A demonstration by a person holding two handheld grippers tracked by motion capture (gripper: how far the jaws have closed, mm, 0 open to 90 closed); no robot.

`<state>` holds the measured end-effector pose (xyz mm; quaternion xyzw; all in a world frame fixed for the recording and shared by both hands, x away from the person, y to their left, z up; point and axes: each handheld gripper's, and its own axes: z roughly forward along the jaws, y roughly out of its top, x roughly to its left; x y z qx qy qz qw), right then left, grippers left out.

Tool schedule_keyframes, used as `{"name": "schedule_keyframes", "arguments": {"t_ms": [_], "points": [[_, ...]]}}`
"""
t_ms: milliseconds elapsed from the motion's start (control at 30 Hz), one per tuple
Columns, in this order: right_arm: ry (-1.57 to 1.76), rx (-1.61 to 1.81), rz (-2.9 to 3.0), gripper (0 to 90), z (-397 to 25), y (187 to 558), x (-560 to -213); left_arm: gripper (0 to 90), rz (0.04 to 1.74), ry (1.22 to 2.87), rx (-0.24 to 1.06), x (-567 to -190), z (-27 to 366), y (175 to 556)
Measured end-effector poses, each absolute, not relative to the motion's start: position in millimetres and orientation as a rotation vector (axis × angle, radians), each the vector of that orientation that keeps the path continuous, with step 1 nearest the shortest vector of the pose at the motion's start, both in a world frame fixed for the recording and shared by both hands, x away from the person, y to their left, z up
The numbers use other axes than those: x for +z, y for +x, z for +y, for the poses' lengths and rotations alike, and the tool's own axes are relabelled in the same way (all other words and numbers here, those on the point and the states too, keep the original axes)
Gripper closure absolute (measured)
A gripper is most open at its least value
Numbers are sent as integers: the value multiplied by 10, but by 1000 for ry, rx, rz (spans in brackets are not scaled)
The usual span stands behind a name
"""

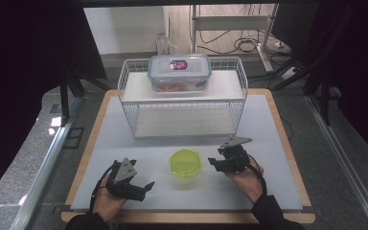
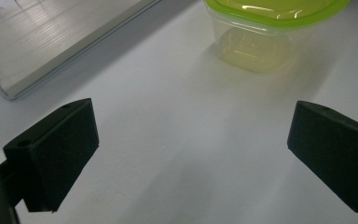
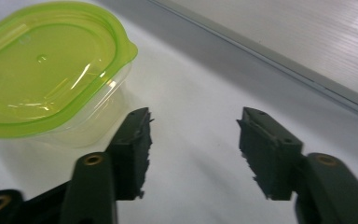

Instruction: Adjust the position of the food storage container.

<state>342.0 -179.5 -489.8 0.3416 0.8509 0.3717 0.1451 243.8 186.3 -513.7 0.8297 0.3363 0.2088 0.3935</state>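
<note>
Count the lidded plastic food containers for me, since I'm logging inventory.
2. A small clear plastic container with a green lid sits on the table between the two hand-held tongs. A larger clear rectangular container with a blue-rimmed lid stands on the white wire rack's top shelf.

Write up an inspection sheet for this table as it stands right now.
Surface: white mat on a wood-edged table, bare around the things.
Job's things: green-lidded tub, lid on, standing on the mat between the two grippers; clear lidded box with something orange inside, on the top shelf of the wire rack; the rack's lower shelf is bare.
Clutter: nothing seen.
Grippers: left gripper open, holding nothing, left of the tub; right gripper open, holding nothing, right of the tub; neither touches the tub.
Cables: one trails from each gripper along the wrist; loose cables on the floor behind the table.
Surroundings: dark curtains at both sides, metal frame legs beyond.
</note>
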Motion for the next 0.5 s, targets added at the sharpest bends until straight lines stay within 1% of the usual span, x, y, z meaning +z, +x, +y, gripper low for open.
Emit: {"name": "schedule_keyframes", "arguments": {"t_ms": [300, 500], "points": [[970, 1154, 2449, 225, -1887, 3309, -4863, 18, 871, 2096, 515, -5157, 1913, 2395], [985, 1167, 2461, 142, -1918, 3238, -4898, 18, 865, 2102, 512, -5165, 1895, 2394]]}}
